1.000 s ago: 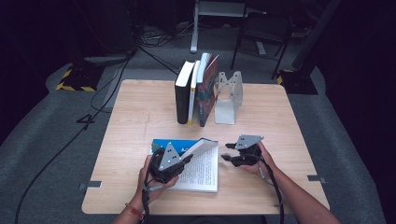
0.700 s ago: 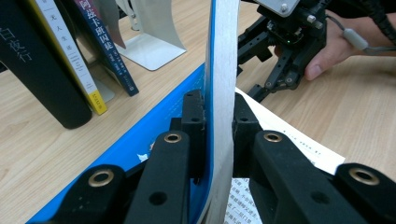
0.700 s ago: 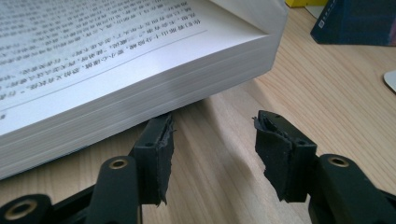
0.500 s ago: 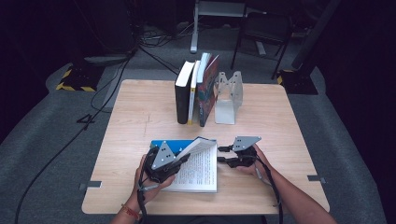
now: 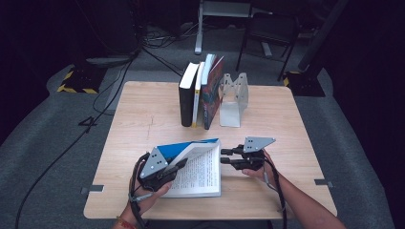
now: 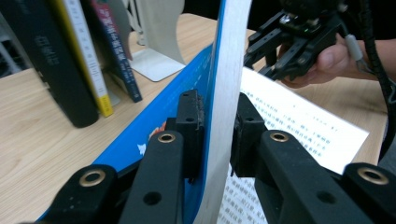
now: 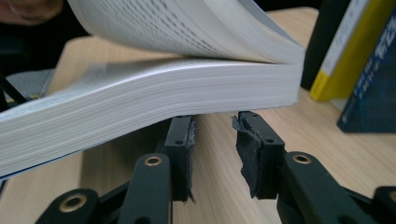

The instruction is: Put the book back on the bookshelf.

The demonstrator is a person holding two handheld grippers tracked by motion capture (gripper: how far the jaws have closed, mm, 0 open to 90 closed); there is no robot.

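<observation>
An open book [image 5: 203,171] with a blue cover [image 5: 184,147] lies at the table's front middle. My left gripper [image 5: 180,165] is shut on the raised cover and a sheaf of pages; in the left gripper view the pads [image 6: 192,122] squeeze the blue cover [image 6: 154,126] and white page edges. My right gripper [image 5: 224,159] sits at the book's right edge, pointing left. In the right gripper view it [image 7: 214,135] stands open low on the wood, just under the page block [image 7: 163,98], with nothing between the pads. It appears across the page in the left gripper view [image 6: 264,49].
Three upright books [image 5: 200,93] lean against a metal bookend [image 5: 234,98] at the table's back middle. The wooden table [image 5: 296,129] has bare wood left and right of the open book. Cables and stands lie on the dark floor beyond.
My left gripper has drawn slightly left and toward the person with the cover held. My right gripper has edged left, closer to the book's right edge.
</observation>
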